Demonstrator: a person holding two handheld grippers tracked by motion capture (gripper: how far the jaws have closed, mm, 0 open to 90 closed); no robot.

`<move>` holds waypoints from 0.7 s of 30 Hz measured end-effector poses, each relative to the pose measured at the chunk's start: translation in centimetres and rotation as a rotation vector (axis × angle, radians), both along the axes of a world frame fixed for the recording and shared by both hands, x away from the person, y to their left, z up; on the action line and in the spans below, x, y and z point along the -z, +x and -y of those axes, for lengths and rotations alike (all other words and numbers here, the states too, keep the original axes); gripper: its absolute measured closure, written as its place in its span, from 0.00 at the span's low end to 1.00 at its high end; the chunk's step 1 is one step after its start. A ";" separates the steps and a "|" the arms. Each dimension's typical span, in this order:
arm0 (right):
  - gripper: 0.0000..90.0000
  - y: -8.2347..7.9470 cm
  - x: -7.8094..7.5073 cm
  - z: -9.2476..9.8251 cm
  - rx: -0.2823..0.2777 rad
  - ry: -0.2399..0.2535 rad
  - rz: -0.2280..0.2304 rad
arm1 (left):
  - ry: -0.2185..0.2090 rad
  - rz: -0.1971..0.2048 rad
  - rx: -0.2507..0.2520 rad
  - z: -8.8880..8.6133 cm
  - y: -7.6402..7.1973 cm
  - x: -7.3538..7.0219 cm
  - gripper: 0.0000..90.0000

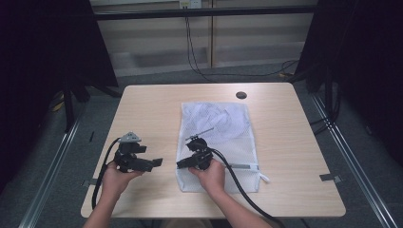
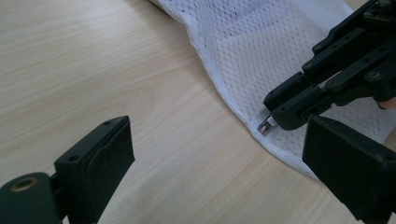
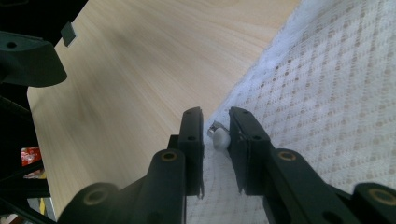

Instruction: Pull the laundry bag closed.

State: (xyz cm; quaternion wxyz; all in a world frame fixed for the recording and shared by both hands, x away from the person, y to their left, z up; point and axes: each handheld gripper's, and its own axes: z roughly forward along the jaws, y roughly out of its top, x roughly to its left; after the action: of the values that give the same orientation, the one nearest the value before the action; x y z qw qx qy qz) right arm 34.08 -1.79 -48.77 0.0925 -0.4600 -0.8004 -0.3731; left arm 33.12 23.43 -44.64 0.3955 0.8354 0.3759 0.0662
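Both of my hands come in from the near edge of the tabletop (image 1: pixel 142 99), each carrying a claw. Nearest me, my right hand (image 1: pixel 211 175) holds the right claw (image 1: pixel 182 164) low over the near left corner of the white mesh laundry bag (image 1: pixel 223 124). From the right gripper view, its two black jaws stand almost together with a narrow gap, and the small white-and-metal zipper pull (image 3: pixel 218 136) sits right in that gap at the bag's hem; I cannot tell whether the pads actually press on it. From the left gripper view, the same pull (image 2: pixel 266 125) peeks out just at the tip of the right claw, on the bag's white seam.

Just to the left of the right claw, a short gap away, the left claw (image 1: pixel 157 163) rests in my left hand (image 1: pixel 115 176) above bare wood, pointing toward the bag. Its jaws are spread wide with nothing between them, and the bag's edge lies ahead of them.

Beyond the right claw, the bag stretches flat away from me, with crumpled white cloth showing through the mesh at its far end. Farther still, past the bag, a round dark grommet hole (image 1: pixel 241 95) sits near the far edge of the tabletop.
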 end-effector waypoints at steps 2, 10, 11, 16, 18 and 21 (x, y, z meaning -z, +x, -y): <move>0.85 0.1 0.2 -0.2 -0.008 -0.011 -0.003 | -0.007 -0.002 0.000 0.0 0.0 0.0 0.10; 0.91 0.1 0.6 -0.8 -0.011 -0.022 -0.013 | -0.002 0.002 -0.005 -0.2 0.0 0.0 0.10; 0.91 0.1 0.6 -0.8 -0.011 -0.022 -0.013 | -0.002 0.002 -0.005 -0.2 0.0 0.0 0.10; 0.96 0.1 0.4 -0.6 0.002 -0.022 -0.004 | -0.013 -0.007 0.000 -0.1 0.0 0.0 0.11; 0.97 0.1 0.1 -0.5 0.011 -0.014 0.007 | -0.014 -0.008 0.003 -0.1 0.0 0.0 0.11; 0.97 0.2 -0.3 -0.2 0.016 0.006 0.007 | -0.021 -0.012 0.004 0.0 -0.1 0.0 0.11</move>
State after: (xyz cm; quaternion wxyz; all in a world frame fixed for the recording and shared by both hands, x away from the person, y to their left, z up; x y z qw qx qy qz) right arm 34.23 -1.62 -48.51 0.0882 -0.4649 -0.7959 -0.3777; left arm 33.04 23.45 -44.66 0.4020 0.8325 0.3771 0.0564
